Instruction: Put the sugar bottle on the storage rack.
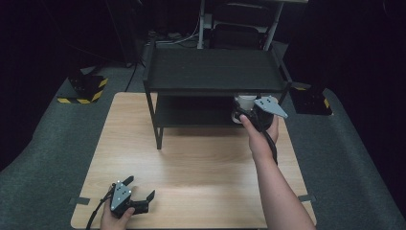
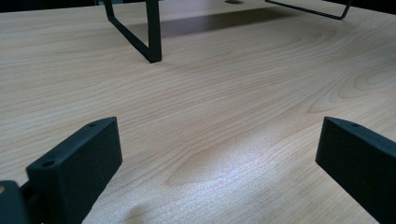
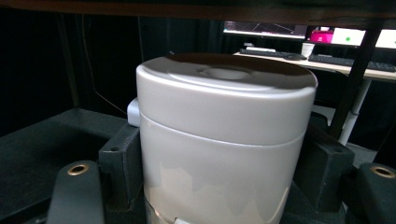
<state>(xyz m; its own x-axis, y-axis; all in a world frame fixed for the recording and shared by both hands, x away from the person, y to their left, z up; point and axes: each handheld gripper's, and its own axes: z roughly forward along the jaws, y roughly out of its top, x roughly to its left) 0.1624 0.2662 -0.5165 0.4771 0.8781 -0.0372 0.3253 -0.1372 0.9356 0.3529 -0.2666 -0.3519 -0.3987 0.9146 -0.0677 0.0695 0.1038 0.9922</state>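
Your right gripper (image 1: 245,111) sits at right front edge of black two-tier rack (image 1: 210,72), jaws clamped on white lidded canister (image 3: 224,140). Canister upright, just under top shelf, little headroom above lid. Lower shelf (image 3: 42,140) dark, flat, open to canister's left. Rack post (image 3: 357,79) close on right. Your left gripper (image 1: 139,201) rests near table's front left edge, jaws spread wide, nothing between. Light wood-grain table (image 2: 224,107) bare and smooth ahead of it up to rack leg (image 2: 153,37). Grey carpet around table, dark room beyond. Canister smooth, cylindrical, matte plastic.
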